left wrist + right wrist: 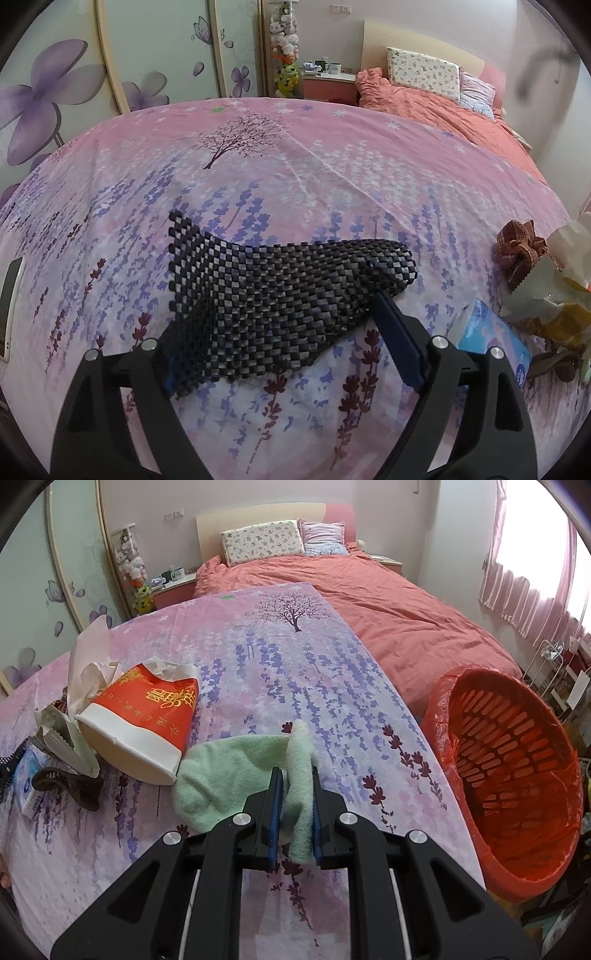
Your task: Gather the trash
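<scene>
Red-lined basket lower right, off bed edge | right gripper clamping green sock | left gripper spread wide around black mesh mat

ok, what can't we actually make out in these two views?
- Left tool: its left finger is hidden under the black mesh mat.
- Tissue pack, right wrist view: label too small, partly behind the brown clip.
- Red basket: far side cut off by the frame edge.
</scene>
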The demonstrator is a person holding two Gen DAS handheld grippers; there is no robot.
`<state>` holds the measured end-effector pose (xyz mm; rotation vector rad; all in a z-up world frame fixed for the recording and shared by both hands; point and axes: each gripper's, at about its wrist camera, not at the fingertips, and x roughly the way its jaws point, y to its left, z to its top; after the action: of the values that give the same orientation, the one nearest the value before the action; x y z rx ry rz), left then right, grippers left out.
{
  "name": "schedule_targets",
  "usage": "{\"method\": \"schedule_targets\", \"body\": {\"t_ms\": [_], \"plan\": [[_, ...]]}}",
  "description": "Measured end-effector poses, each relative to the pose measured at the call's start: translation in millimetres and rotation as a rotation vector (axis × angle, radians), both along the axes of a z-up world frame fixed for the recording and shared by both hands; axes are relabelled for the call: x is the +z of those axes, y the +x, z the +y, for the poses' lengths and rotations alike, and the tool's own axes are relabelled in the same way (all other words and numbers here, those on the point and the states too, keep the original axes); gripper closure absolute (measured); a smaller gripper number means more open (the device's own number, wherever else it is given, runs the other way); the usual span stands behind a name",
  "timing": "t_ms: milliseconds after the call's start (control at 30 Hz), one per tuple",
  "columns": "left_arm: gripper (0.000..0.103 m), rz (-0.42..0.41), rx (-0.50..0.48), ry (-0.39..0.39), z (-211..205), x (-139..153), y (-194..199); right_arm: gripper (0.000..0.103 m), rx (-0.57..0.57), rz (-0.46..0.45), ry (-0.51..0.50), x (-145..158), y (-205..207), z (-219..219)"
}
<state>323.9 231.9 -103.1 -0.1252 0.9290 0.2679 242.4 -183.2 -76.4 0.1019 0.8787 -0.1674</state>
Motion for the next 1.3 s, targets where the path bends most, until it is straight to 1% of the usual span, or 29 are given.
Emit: {"method": "schedule_targets", "body": {"t_ms": [33,100,233,333,400,500,533,567,600,633,667,733,800,900,1000,1133,1233,1300], "plan": [[0.017,0.0,0.0,0.0,0.0,0.0,0.2,0.085,-0.002,0.001,-0.009,0.2,0.1,1.5],[0.017,0.0,0.0,-0.001,0.0,0.0,0.3,0.078,-0.02,0.005,-0.026,0.8,-0.5,1.7],[0.018,0.0,-0.002,-0.005,0.4,-0.5,2.6,0.077,-0.03,-0.004,0.027,0.7,-2.3,-6.6],[0.018,-0.005,-0.006,-0.013,1.7,-1.0,2.7,0.077,-0.029,-0.001,0.01,0.6,-2.4,-7.7],[0.021,-0.013,-0.016,-0.021,2.7,-0.7,1.6,0.077,-0.029,0.001,0.001,0.8,-2.2,-7.8],[0.038,-0.032,-0.062,-0.022,0.0,1.9,-2.4,0.077,-0.029,-0.001,0.007,1.0,-2.8,-7.5],[0.048,-0.038,-0.076,-0.016,-1.3,2.6,-4.3,0.078,-0.029,-0.002,0.013,1.2,-2.9,-6.7],[0.061,-0.046,-0.103,-0.002,-3.1,4.1,-6.4,0.087,-0.024,-0.005,0.02,1.4,-3.4,-7.4],[0.069,-0.05,-0.125,0.006,-4.4,4.9,-8.0,0.092,-0.001,-0.007,0.033,2.0,-3.8,-5.3],[0.083,-0.057,-0.16,-0.001,-4.3,5.5,-10.6,0.092,0.004,-0.009,0.033,2.8,-5.1,-3.6],[0.086,-0.065,-0.185,-0.014,-3.1,6.2,-14.5,0.093,0.007,-0.012,0.034,3.3,-8.0,-2.3],[0.089,-0.08,-0.206,-0.027,-0.5,7.6,-22.1,0.094,0.024,-0.023,0.078,4.7,-14.5,-2.9],[0.089,-0.105,-0.221,-0.023,0.6,12.1,-32.1,0.094,0.031,-0.045,0.109,9.1,-21.3,-4.6],[0.089,-0.134,-0.24,-0.013,-1.8,22.5,-43.4,0.094,0.048,-0.089,0.117,19.2,-31.8,-7.5],[0.089,-0.167,-0.257,0.008,-10.6,40.6,-53.6,0.094,0.055,-0.133,0.121,31.1,-42.3,-14.0],[0.089,-0.211,-0.283,0.026,-33.0,70.2,-64.4,0.094,0.05,-0.19,0.138,44.9,-54.5,-25.3],[0.089,-0.246,-0.328,0.016,-62.5,91.4,-73.7,0.094,0.05,-0.238,0.138,57.0,-64.1,-34.4],[0.089,-0.258,-0.361,0.002,-81.1,99.7,-76.2,0.094,0.044,-0.272,0.138,65.3,-71.2,-42.5]]}}
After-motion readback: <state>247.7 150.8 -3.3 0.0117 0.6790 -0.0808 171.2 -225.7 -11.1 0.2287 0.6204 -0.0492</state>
